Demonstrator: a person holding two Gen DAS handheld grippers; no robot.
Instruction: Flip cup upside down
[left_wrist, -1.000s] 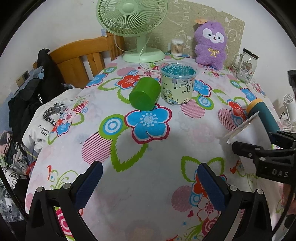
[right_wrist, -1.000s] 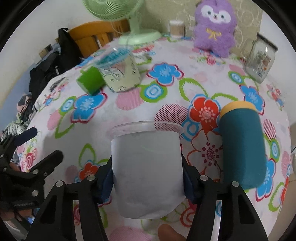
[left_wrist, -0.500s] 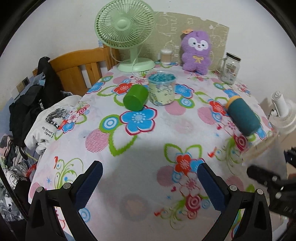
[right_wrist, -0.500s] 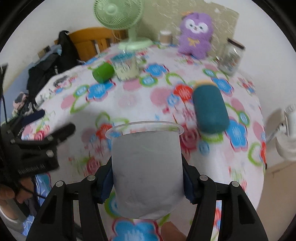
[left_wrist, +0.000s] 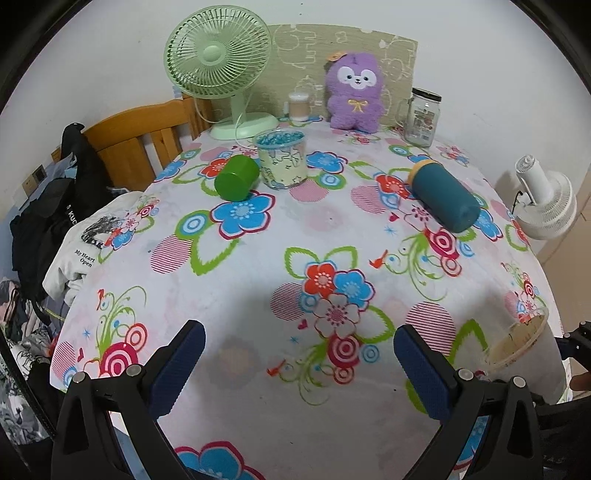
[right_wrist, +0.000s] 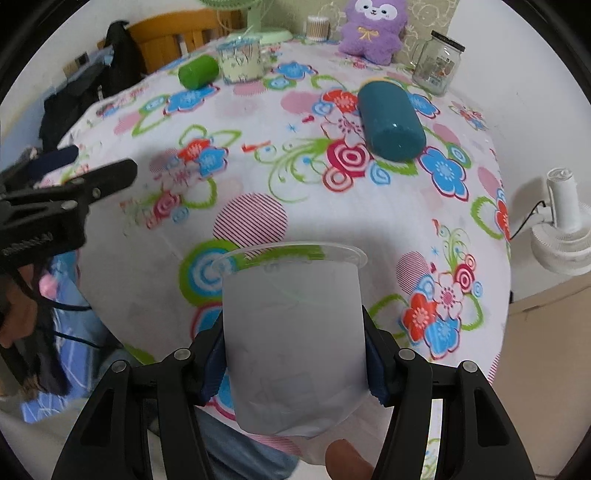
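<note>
Gripping the frosted plastic cup (right_wrist: 293, 332) mid-wall, the right gripper (right_wrist: 295, 354) holds it above the table's near edge (right_wrist: 461, 369). Thin and light, it looks crushable; sidewall holds suit. The left gripper (left_wrist: 299, 365) hovers open-jawed, empty.

Both grippers have pulled back toward the near edge of the table (left_wrist: 258, 258). The right gripper (right_wrist: 295, 354) now holds the frosted cup (right_wrist: 293, 332) up over the near edge, not far in beside the teal bottle (right_wrist: 391, 122). The left gripper (left_wrist: 299, 354) sees much more of the table than before.
</note>
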